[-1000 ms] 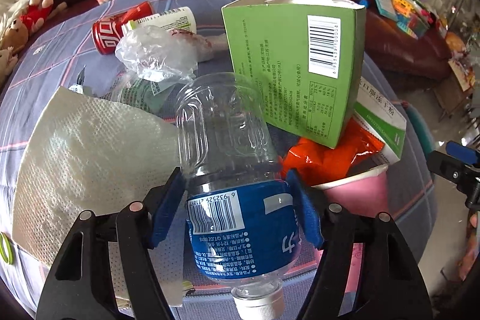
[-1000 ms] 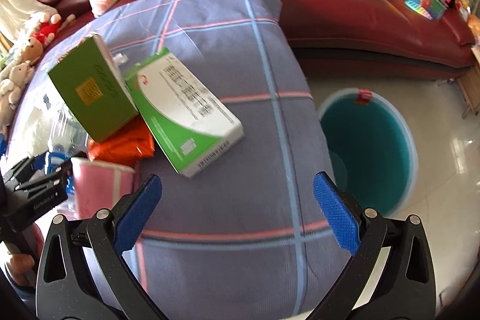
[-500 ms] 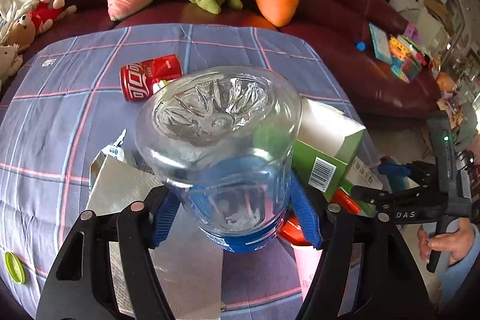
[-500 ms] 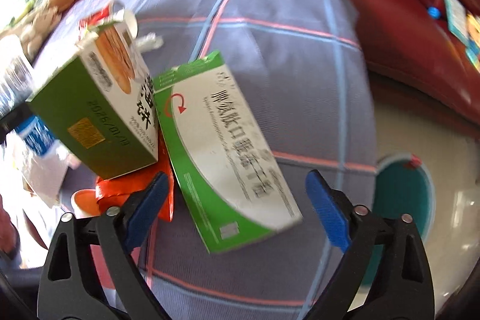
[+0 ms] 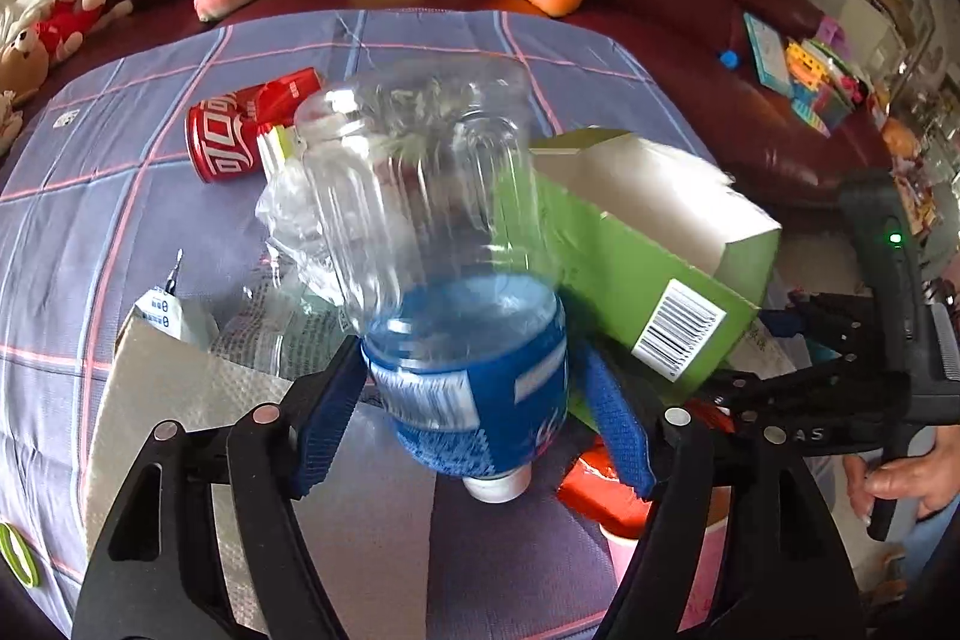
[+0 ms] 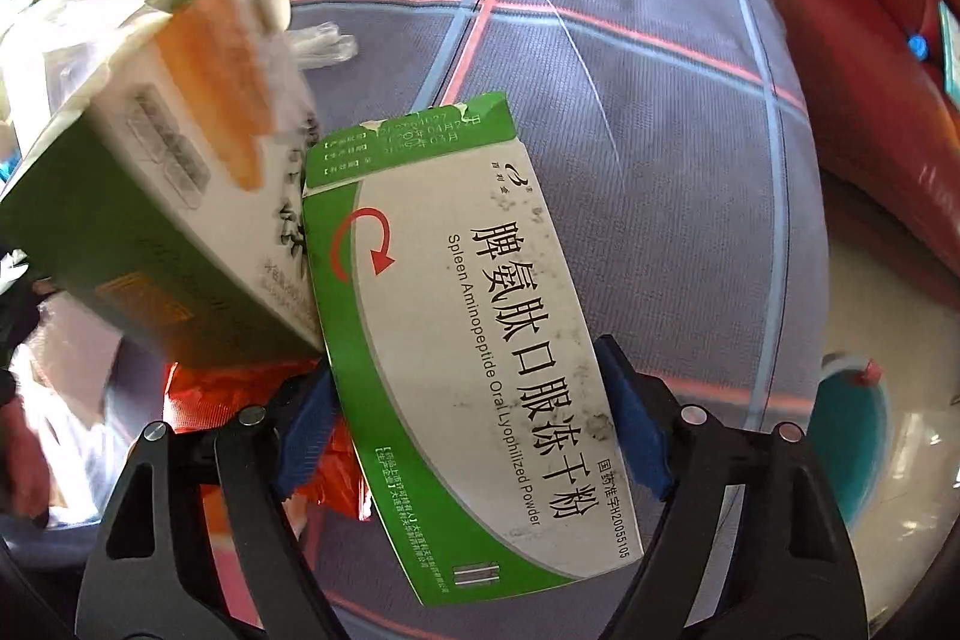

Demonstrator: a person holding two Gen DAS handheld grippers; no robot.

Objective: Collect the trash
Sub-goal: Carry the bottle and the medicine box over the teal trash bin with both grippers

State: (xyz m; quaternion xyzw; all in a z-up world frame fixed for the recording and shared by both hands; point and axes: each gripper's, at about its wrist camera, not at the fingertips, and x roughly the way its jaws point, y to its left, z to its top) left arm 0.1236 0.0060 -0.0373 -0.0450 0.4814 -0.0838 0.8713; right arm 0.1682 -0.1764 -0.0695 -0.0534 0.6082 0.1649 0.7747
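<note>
Green carton (image 5: 636, 268) crowds bottle (image 5: 444, 244); medicine box (image 6: 474, 340) beneath.

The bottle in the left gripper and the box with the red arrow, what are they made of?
The bottle looks like thin clear plastic: you can see through its ribbed, shiny wall, and a glossy blue label wraps it. The left gripper holds it at the label. The box looks like printed cardboard, probably smooth-coated: flat folded faces, a torn top flap, some smudges. It sits between the right gripper pads.

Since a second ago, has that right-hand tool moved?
Yes. The right gripper has moved toward the white-and-green medicine box, now between its jaws; the teal bin has slid to the view's right edge.
</note>
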